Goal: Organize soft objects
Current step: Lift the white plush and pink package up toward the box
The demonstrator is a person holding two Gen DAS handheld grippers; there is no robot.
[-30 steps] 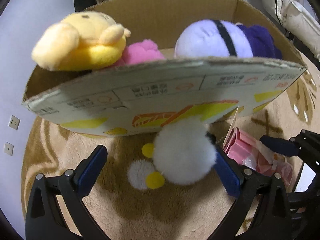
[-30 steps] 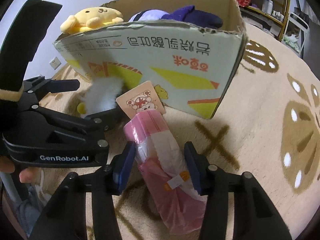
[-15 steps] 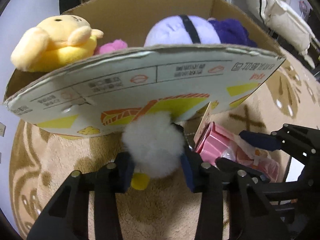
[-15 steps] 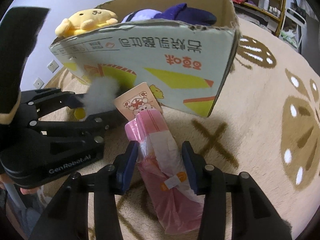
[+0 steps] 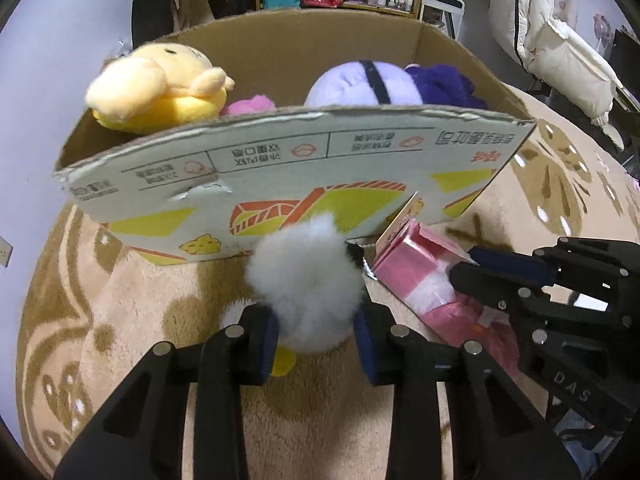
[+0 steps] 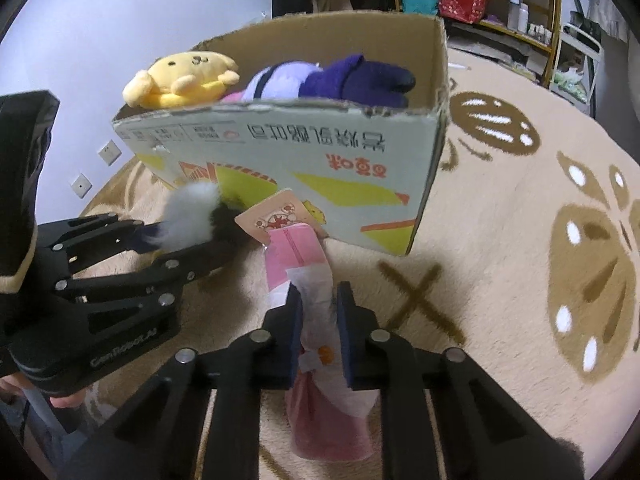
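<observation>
The beige carpet [image 6: 520, 208] with brown leaf patterns covers the floor and carries everything. On it stands a big cardboard box [image 5: 280, 168], open at the top, with yellow and orange print and torn upper edges. Inside the box, at 11 o'clock in the left wrist view, lies a yellow plush dog [image 5: 156, 92] on its side; beside it a small pink plush [image 5: 248, 104] is only partly seen, and at 1 o'clock there is a light purple plush [image 5: 360, 84] with a black band, touching a dark purple part [image 5: 440, 84].

In front of the box, on the carpet, the left tool [image 5: 316, 340] is closed on a white fluffy plush [image 5: 308, 280]; its blue pads press into the fur on both sides. The plush is round, very soft, with a small yellow part [image 5: 284, 360] below and a black part toward the box. It touches the box wall, or is just beside it.

At 3 o'clock of it, the right tool [image 6: 319, 320] is closed narrowly on a pink wrapped soft package [image 6: 312, 280], which looks crumpled, with white and pink plastic and a paper tag [image 6: 280, 220] with a cartoon picture at its far end. The tag leans against the box wall.
</observation>
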